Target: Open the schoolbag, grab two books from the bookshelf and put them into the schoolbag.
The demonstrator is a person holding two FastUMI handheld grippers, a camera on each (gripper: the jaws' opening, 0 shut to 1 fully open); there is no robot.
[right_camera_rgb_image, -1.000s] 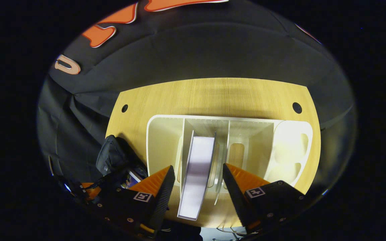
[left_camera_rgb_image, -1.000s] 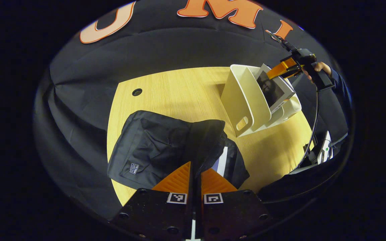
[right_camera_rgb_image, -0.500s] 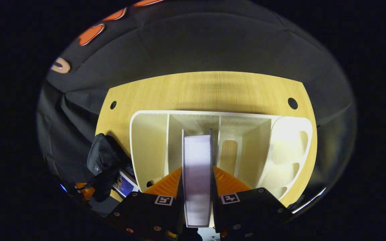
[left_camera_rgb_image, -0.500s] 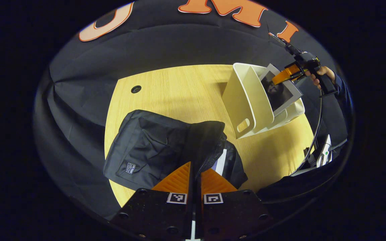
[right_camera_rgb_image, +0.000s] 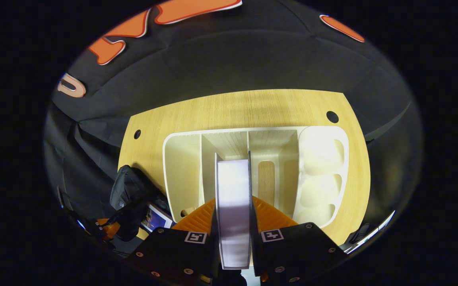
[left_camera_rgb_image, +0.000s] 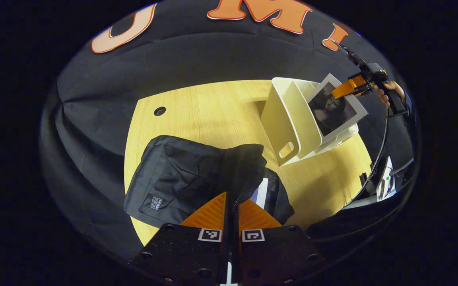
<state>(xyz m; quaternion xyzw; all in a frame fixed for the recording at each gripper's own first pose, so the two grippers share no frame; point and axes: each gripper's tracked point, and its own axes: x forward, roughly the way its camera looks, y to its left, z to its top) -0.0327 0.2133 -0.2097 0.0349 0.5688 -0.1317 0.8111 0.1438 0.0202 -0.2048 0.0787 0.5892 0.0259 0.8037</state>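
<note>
While my left gripper (left_camera_rgb_image: 232, 206) stays pinched nearly closed on the edge of the schoolbag (left_camera_rgb_image: 189, 178), holding its mouth up over the first book (left_camera_rgb_image: 261, 192) already inside on the table (left_camera_rgb_image: 213, 111), I'd keep that lift steady. Over at the bookshelf (right_camera_rgb_image: 181, 167), my right gripper (right_camera_rgb_image: 233, 210) has both fingers pressed on the second book (right_camera_rgb_image: 233, 198), partly raised out of its slot. I'd draw it straight up along the dividers before swinging across, so no corner catches.
</note>
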